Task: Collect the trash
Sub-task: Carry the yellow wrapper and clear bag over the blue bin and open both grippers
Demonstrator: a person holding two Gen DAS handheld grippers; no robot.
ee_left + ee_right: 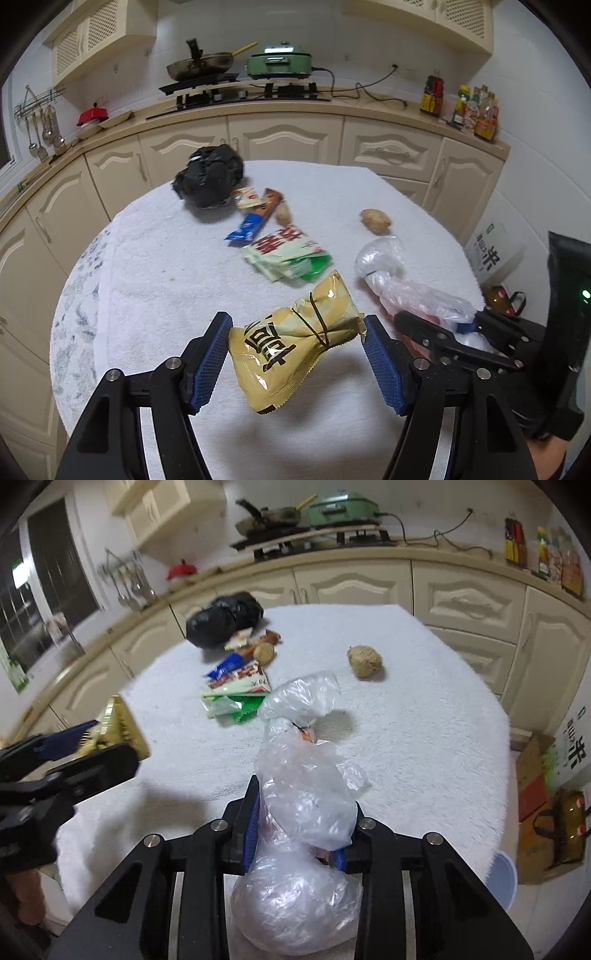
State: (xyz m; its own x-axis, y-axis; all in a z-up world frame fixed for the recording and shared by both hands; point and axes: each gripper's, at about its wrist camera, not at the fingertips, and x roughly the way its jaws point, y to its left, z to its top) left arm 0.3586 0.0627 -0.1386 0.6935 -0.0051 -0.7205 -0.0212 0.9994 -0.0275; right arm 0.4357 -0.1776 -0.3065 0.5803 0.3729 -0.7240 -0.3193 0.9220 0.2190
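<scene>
My left gripper (295,354) is shut on a crumpled yellow snack bag (295,339) and holds it above the white table (155,295). My right gripper (301,830) is shut on a clear plastic bag (306,797) that hangs between and below its fingers. That bag also shows in the left wrist view (399,280). On the table lie a green and white wrapper (286,254), a blue wrapper (249,225), a brown wrapper (271,201), a black trash bag (210,175) and two brownish lumps (375,220) (283,214).
Cream kitchen cabinets (280,138) run behind the table, with a stove, a pan (201,66) and a green cooker (280,61) on the counter. Sauce bottles (461,105) stand at the right. Boxes and a bag (554,805) sit on the floor to the right.
</scene>
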